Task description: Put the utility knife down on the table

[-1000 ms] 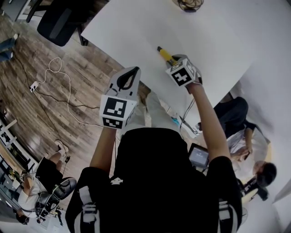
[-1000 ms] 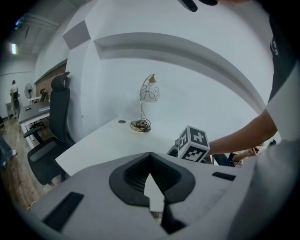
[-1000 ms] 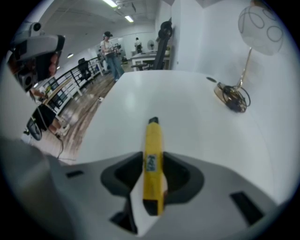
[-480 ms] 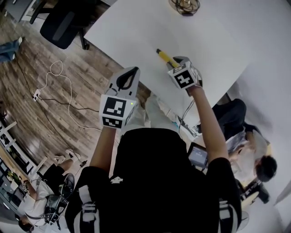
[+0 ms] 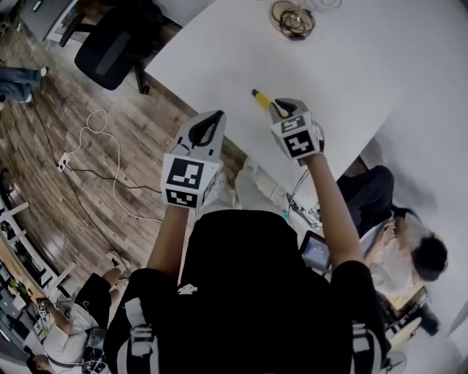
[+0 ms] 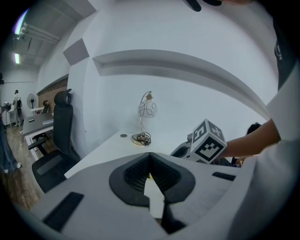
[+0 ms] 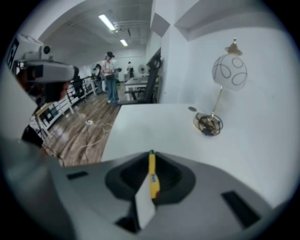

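The yellow utility knife (image 5: 260, 98) lies flat on the white table (image 5: 365, 66), close to its near edge. My right gripper (image 5: 278, 108) hangs just above the knife's near end, clear of it. Its jaws have just been closing, with nothing between them, and now stand shut. In the right gripper view the knife (image 7: 152, 176) shows down on the table through the slit of that gripper (image 7: 151, 157). My left gripper (image 5: 207, 120) floats off the table's edge over the floor, shut and empty. The left gripper view shows its jaws (image 6: 150, 157) together, with the right gripper's marker cube (image 6: 207, 142) beyond.
A lamp with a wire-wrapped base (image 5: 292, 20) stands at the table's far side. A black office chair (image 5: 113, 47) and a white cable (image 5: 95, 139) are on the wooden floor at left. A seated person (image 5: 409, 248) and a small screen (image 5: 316, 252) are at lower right.
The right gripper has lifted up off the knife, which stays on the table, and its jaws have closed. The left gripper has risen a little.
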Demonstrator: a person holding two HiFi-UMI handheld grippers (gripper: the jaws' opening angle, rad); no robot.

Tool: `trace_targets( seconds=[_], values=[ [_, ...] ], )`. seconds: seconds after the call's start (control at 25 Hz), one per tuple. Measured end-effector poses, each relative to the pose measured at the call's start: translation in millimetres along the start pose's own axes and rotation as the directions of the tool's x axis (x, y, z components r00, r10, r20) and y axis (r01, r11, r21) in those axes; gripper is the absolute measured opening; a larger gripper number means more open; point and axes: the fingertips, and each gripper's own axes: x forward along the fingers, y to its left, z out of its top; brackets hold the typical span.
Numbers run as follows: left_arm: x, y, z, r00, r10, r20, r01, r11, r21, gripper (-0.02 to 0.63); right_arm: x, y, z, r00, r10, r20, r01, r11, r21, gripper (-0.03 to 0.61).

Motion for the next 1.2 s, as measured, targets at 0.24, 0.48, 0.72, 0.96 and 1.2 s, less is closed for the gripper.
trace_targets(
  seconds=[0.24,0.48,0.72,0.96,1.2],
  values=[
    [-15.4,-9.6,25.1,0.999,-0.008,0.050,0.006,0.999,0.042,0.017,-44.8,3.0,34.6,0.992,-0.037,0.117,0.035,0.999,0.020,0.051],
    [-28.3,-9.8,47.1,0.995,-0.002,0.103,-0.006,0.997,0.077,0.017,-85.0,2.2,66.1,0.971,-0.066,0.231,0.056,0.997,0.049,0.044],
    [-45.6,-11.6,72.4,0.986,-0.001,0.164,-0.017,0.993,0.113,0.017,-131.1,7.9,97.4,0.928,-0.107,0.356,0.085,0.993,0.076,0.040],
    [-62.0,-19.6,95.3,0.974,-0.007,0.226,-0.029,0.988,0.153,0.017,-177.1,15.0,124.5,0.873,-0.138,0.468,0.112,0.990,0.082,0.037],
    [-76.8,-26.4,115.4,0.959,-0.012,0.282,-0.044,0.981,0.189,0.017,-215.2,17.9,142.5,0.807,-0.170,0.566,0.147,0.985,0.086,0.035]
  ],
)
